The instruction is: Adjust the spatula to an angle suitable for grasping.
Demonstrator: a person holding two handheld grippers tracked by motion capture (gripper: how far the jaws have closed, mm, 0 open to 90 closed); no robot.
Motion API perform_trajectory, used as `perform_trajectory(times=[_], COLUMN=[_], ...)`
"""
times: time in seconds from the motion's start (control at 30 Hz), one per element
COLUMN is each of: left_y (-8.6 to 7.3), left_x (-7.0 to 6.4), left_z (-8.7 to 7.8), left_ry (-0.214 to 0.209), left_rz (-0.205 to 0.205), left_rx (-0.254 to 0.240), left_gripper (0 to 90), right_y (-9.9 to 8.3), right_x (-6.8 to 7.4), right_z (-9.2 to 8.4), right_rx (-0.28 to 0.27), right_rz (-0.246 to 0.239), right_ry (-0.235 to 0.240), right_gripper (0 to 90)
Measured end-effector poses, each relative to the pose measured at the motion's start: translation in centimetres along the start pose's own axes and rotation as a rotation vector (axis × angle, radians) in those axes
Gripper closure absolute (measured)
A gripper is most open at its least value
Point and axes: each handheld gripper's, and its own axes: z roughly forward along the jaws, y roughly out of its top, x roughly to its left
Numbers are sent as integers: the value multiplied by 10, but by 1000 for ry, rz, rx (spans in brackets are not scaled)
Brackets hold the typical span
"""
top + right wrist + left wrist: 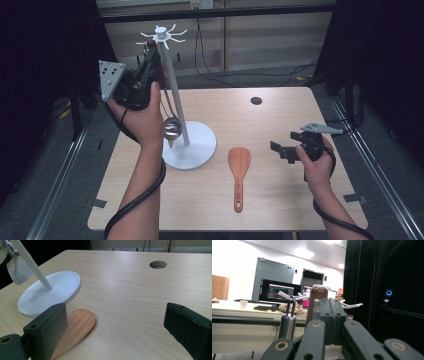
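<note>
High view: my left tool (149, 59), pressed together on a brown handle, sits up by the white rack's (172, 95) hooks; a ladle (171, 128) already hangs.

Left gripper view: handle tip (319, 293) near a hook (352, 305); next, I judge, hook and release.

Right gripper view: right tool (120, 322) spread, idle above wooden spatula (77, 326); desk (130, 290) open around.

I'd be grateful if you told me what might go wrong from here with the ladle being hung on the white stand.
1. The left tool grips the ladle at its handle top, close to the hooks; if the loop misses a hook on release, the ladle may drop onto the stand's base.
2. A sideways push on the thin pole could tip the stand.
3. The wooden spatula lies close beside the base, so a fall could knock it.
</note>
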Motion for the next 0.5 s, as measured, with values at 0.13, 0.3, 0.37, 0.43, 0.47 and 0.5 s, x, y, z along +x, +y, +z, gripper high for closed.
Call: perform_trajectory(times=[0.13,0.3,0.37,0.43,0.47,0.5], left_y=[0,1,1,1,1,2], left_x=[1,1,1,2,2,2], left_z=[0,0,0,-1,-1,0], left_ry=[1,2,1,1,3,5], left_rz=[1,11,15,3,4,8], left_rx=[1,5,5,3,3,4], left_gripper=[900,900,900,899,900,900], right_y=[0,-1,-1,-1,-1,-1], right_x=[0,0,0,0,0,0], right_z=[1,1,1,1,1,2], right_rx=[2,4,4,4,4,6], right_rz=[-2,0,-2,-1,-3,-3], right_ry=[-1,0,-2,0,-2,1], right_gripper=[49,49,49,49,49,49])
